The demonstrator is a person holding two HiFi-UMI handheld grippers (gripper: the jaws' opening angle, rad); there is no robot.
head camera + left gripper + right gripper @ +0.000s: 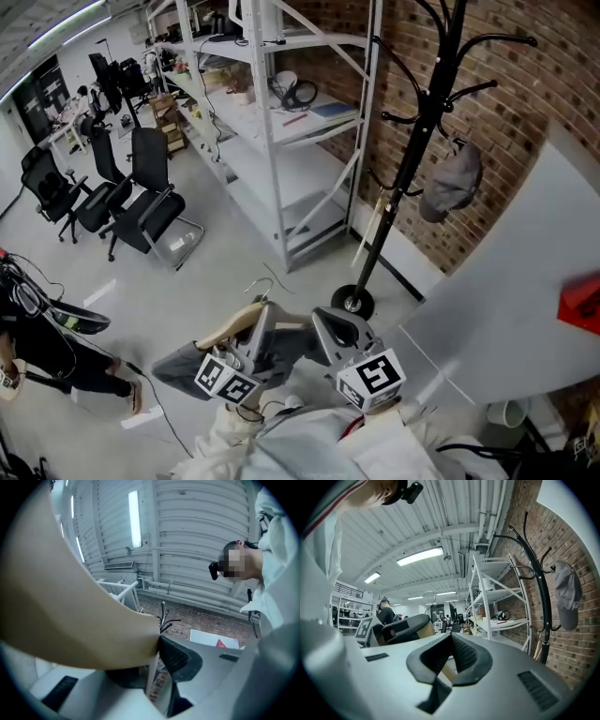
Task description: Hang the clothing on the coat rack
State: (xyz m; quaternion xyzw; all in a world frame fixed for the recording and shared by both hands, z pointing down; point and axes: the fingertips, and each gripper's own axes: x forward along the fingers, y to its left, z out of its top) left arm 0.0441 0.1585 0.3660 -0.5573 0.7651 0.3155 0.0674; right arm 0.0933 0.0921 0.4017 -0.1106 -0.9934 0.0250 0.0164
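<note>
on the coat rack (pixel 412 159), a grey cap (pixel 452 183)

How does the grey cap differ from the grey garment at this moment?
The cap hangs from a hook of the coat rack; the garment is off the rack, on a wooden hanger held by the left gripper and right gripper. The cap is small and lighter grey; the garment is bigger and darker. Both are grey fabric.

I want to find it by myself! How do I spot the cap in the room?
Look for the brick wall. In front of it stands a tall black coat rack with curly hooks. The cap hangs to the right of its pole, below the top hooks: soft and grey, the only thing hanging there.
</note>
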